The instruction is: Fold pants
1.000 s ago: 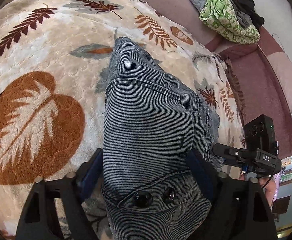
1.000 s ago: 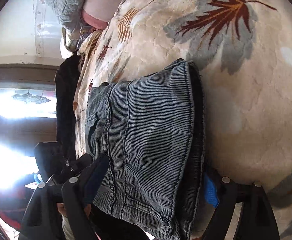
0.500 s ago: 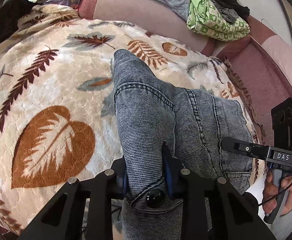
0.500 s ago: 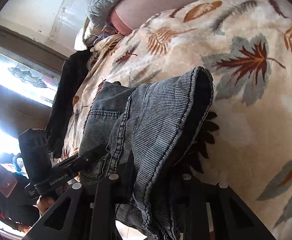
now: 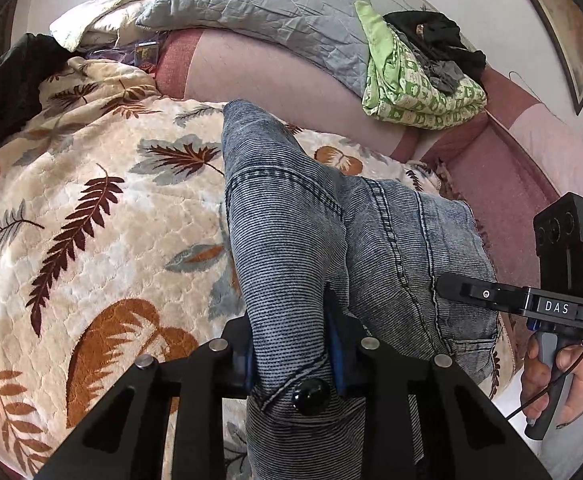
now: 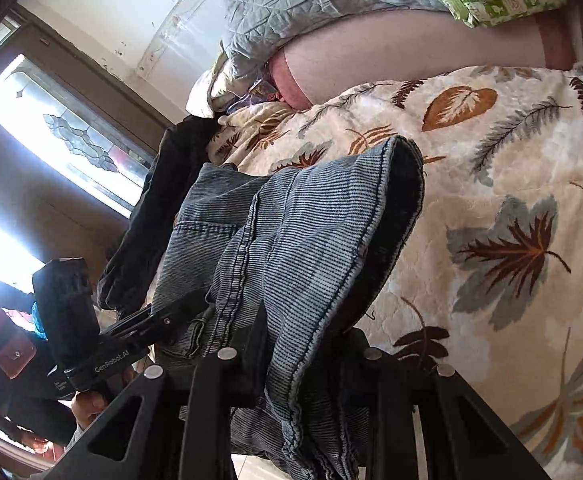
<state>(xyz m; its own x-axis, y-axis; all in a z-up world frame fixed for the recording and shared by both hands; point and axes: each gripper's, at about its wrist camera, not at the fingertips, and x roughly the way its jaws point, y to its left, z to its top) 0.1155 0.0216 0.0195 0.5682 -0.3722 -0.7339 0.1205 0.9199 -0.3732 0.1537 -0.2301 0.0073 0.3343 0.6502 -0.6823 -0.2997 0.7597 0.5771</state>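
- Open leaf-print blanket (image 5: 91, 208) left of the lifted pants (image 5: 291, 240); open again on their right (image 6: 511, 200).
- Blocked behind by grey pillow (image 5: 275, 12) and green bedding (image 5: 415, 88).
- Dark jacket (image 6: 159, 216) along the blanket's window-side edge.

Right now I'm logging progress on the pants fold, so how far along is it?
Early to middle. Done: both grippers have their grip. The left gripper is shut on the waistband by the black button; the right gripper is shut on another edge of the pants. In hand: the denim is raised in a bunch above the leaf blanket. Left: laying it over, flattening it, and further folds; no neat fold shows yet.
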